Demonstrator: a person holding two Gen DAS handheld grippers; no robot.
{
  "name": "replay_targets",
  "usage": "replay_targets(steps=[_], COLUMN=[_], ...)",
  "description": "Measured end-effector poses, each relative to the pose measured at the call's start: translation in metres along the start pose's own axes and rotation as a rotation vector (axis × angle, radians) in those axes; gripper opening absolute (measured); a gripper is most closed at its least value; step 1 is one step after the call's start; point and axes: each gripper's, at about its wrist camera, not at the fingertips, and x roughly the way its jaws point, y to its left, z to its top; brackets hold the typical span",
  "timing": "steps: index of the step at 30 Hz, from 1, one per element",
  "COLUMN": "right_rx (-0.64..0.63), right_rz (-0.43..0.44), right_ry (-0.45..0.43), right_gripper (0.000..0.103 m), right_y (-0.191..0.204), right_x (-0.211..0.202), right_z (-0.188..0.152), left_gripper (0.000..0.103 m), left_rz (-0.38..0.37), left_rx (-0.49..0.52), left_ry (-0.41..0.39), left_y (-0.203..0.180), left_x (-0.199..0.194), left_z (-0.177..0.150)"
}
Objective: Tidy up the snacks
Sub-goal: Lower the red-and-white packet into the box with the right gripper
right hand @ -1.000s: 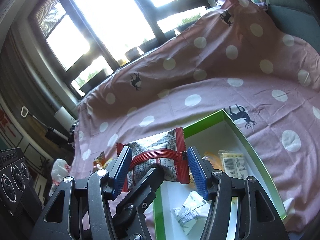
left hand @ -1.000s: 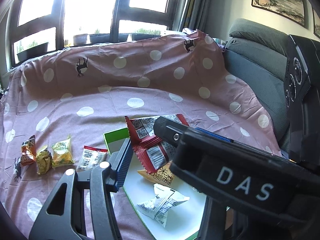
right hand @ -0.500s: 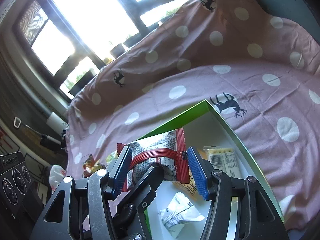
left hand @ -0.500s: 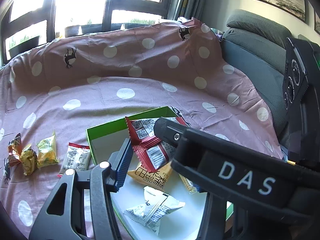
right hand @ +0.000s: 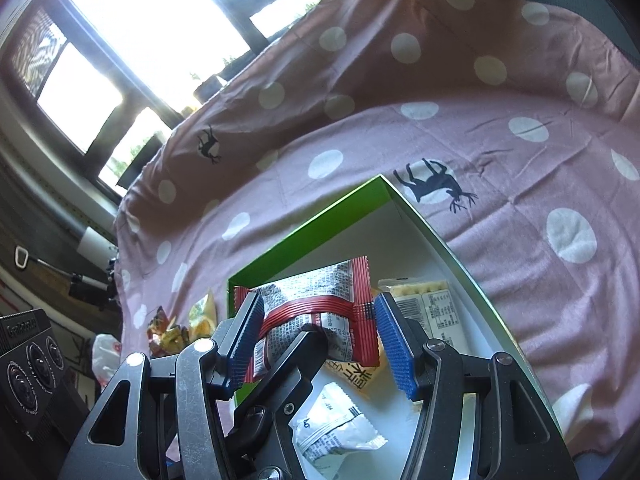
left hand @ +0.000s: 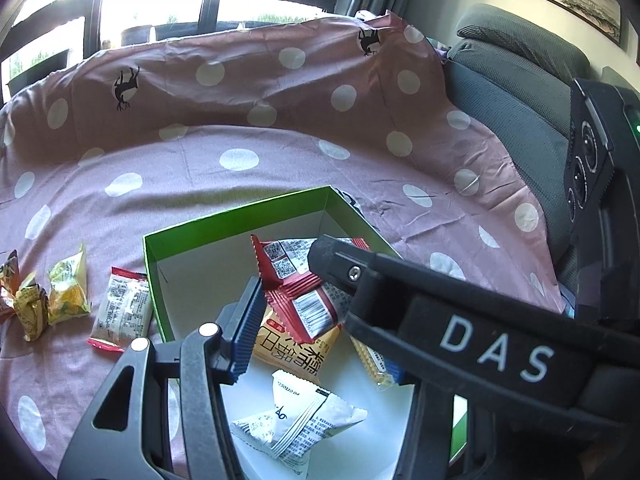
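While both grippers hang over it, the green box (left hand: 236, 224) sits open on the pink dotted cloth (left hand: 200, 168), white inside. Contents: an orange packet (left hand: 292, 350), a white packet (left hand: 296, 424) nearest the cameras, and a cracker packet (right hand: 436, 312) along the right wall.

A red snack packet (right hand: 316, 312) is above the box interior, clamped between the blue pads of the right gripper (right hand: 316, 344), jaws partly closed onto its two crimped ends. Long axis runs pad to pad, across the right wrist view; printed face toward the camera.

Left gripper (left hand: 280, 300): one finger lies against the packet; whether its jaws are pinching it, cannot tell.

Outside, left of the box: a red-edged packet (left hand: 122, 308) and three yellow and orange wrapped snacks (left hand: 66, 294) on the cloth.
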Motion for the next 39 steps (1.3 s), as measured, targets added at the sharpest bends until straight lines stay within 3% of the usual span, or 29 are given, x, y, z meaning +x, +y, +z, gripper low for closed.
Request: replay_targets(steps=[39], right_rx=[0.046], right_rz=[-0.016], right_ry=[0.028], right_gripper=[0.061], right_y=[-0.018], right_x=[0.011], right_z=[0.001], left_gripper=[0.051], left_rz=[-0.005], left_rx=[0.013], left_ry=[0.053], left_y=[-0.007], left_x=[0.019], left_z=[0.002])
